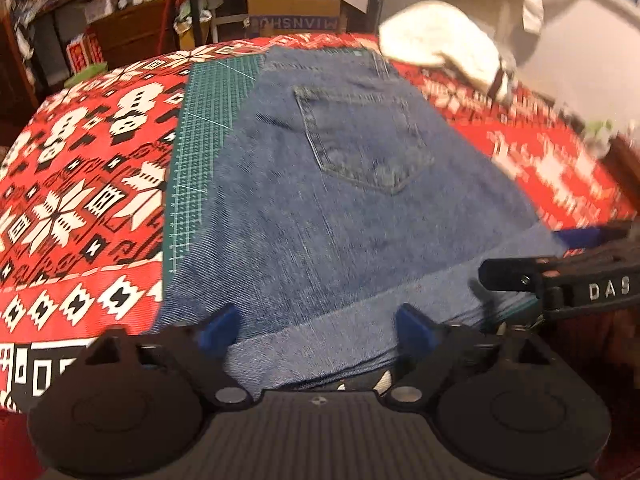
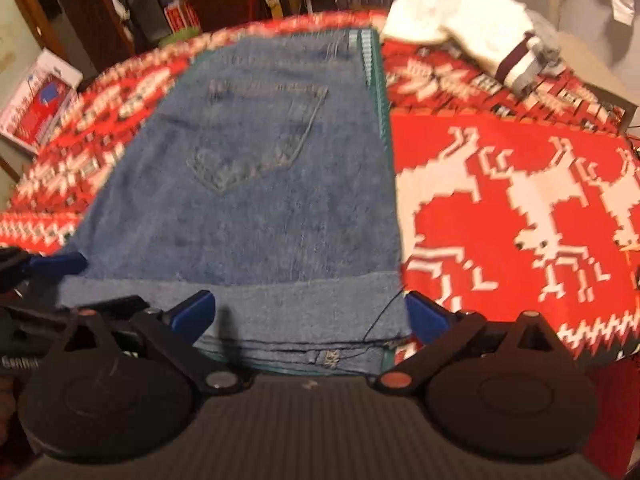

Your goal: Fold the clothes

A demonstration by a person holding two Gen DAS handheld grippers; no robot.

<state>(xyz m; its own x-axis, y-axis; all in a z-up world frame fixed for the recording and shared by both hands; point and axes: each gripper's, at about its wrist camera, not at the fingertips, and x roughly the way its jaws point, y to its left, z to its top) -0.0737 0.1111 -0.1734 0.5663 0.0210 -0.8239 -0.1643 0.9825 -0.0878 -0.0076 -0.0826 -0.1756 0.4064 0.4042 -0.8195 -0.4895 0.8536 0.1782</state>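
Left gripper [image 1: 316,328] and right gripper [image 2: 310,314] both gape over the jeans [image 1: 340,208] hem, gripping nothing; a shallow bite could catch only the top layer and spoil the fold.

The shelves [image 1: 120,8] behind the table are blurred beyond reading. The near edge of the jeans [image 2: 248,208] is hidden by the gripper body, and the white garment [image 2: 460,28] is smeared.

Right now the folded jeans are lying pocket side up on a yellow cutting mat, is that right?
Not quite. The jeans do lie folded, pocket up, but the cutting mat under them is green, not yellow. The left wrist view shows its gridded edge beside the denim.
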